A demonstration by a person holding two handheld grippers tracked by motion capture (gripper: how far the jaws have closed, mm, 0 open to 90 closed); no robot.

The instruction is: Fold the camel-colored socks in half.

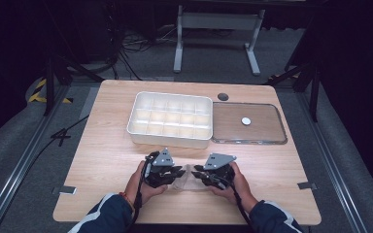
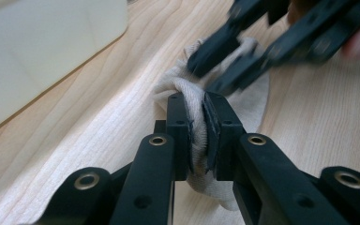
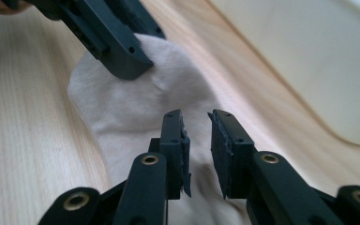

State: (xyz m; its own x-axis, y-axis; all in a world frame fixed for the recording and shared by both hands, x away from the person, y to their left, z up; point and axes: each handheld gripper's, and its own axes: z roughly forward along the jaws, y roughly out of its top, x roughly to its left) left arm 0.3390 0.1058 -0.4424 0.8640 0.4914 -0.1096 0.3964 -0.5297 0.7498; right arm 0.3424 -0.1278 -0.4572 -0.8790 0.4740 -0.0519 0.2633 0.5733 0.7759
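Observation:
A beige sock lies on the wooden table near its front edge, between my two hands. My left gripper is shut on a bunched fold of the sock, and the cloth is squeezed between its pads. My right gripper comes from the opposite side, its tips low over the sock. Its jaws stand a little apart with a clear gap, and the pads do not press on the cloth. The left gripper rests on the sock's far end in the right gripper view.
A white box divided into several compartments stands just beyond the hands. To its right lies a clear flat lid with a small white disc on it. A dark round grommet sits near the table's far edge.

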